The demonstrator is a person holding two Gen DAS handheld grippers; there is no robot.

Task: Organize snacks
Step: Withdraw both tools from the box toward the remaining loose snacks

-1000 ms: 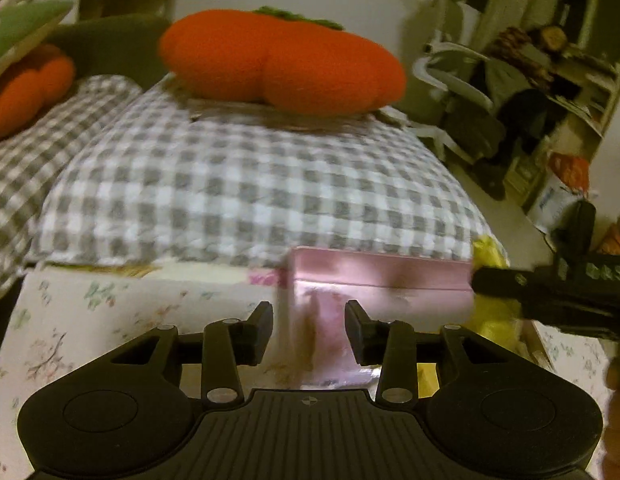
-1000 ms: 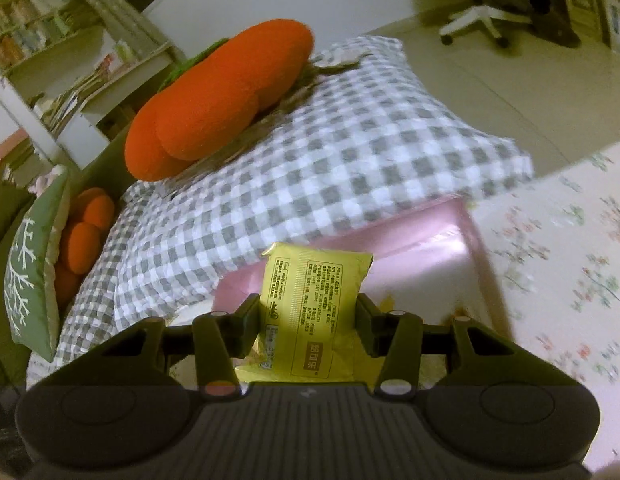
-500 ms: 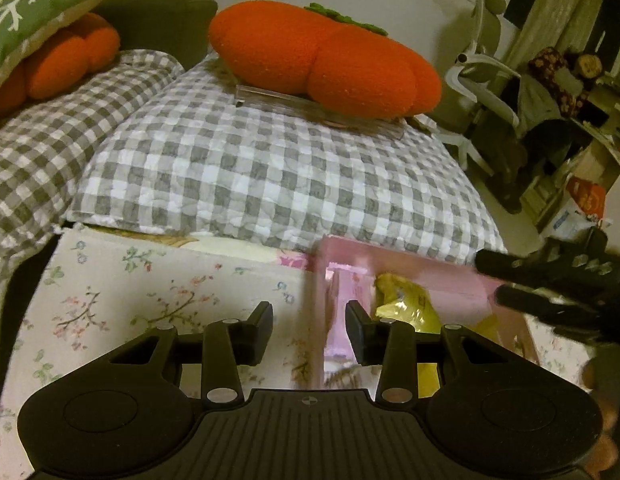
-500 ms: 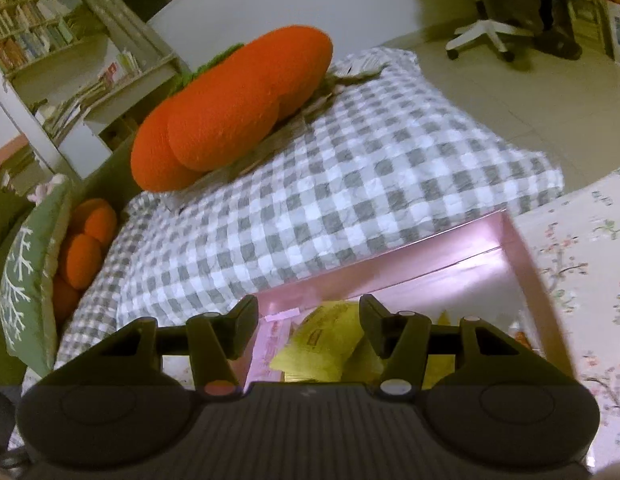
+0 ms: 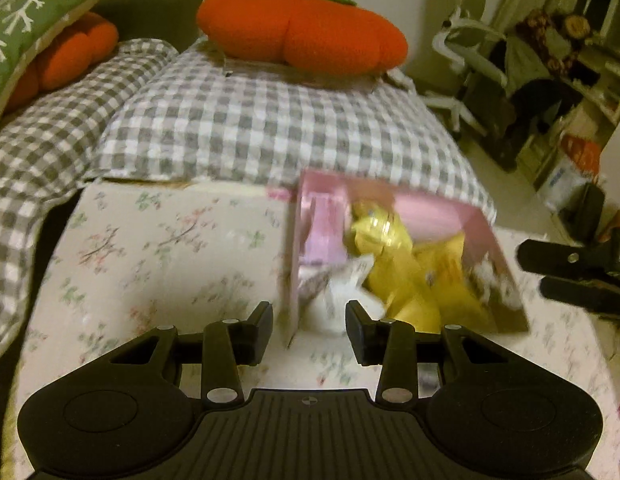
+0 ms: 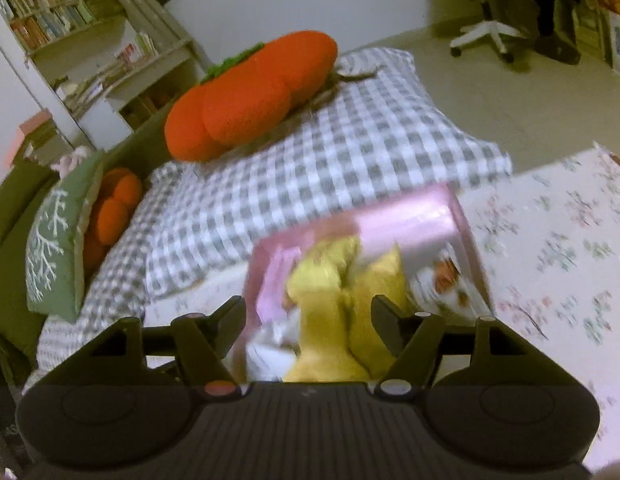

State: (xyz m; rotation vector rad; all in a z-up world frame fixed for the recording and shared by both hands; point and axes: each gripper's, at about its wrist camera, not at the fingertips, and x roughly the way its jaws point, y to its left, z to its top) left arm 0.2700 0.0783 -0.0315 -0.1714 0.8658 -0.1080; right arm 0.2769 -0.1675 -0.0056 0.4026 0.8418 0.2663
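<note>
Listing what my two sets of jaws face on the floral-print surface (image 5: 157, 256).

Item: pink box (image 5: 406, 200), open-topped, at the far edge of that surface, its back wall touching the grey checked pillow (image 5: 277, 128). Both views are smeared by motion blur, so its edges read soft.

Item: yellow snack packets (image 5: 394, 264), heaped inside the box. How many I cannot tell; they blur into one mass. In my right view they show again (image 6: 330, 280), their lower ends cut off by my own body.

Item: white packet (image 5: 342, 292) at the box's near left corner, print unreadable. Another pale packet with an orange-red picture (image 6: 446, 280) lies against the box's right wall; its design is too blurred to name.

Item: my left gripper (image 5: 309, 322), jaws partly apart, nothing between the pads; the box's near corner lies just beyond the gap.

Item: my right gripper (image 6: 309, 322), jaws opening, wider than the left, nothing pressed between the pads; the yellow packets lie in the box beyond them. From the left view only its two black fingers (image 5: 566, 258) show, the rest cut off by the frame edge.

Item: orange plush cushion (image 5: 301, 32) on the pillow; a green snowflake cushion (image 5: 33, 28) partly hides a smaller orange one.
</note>
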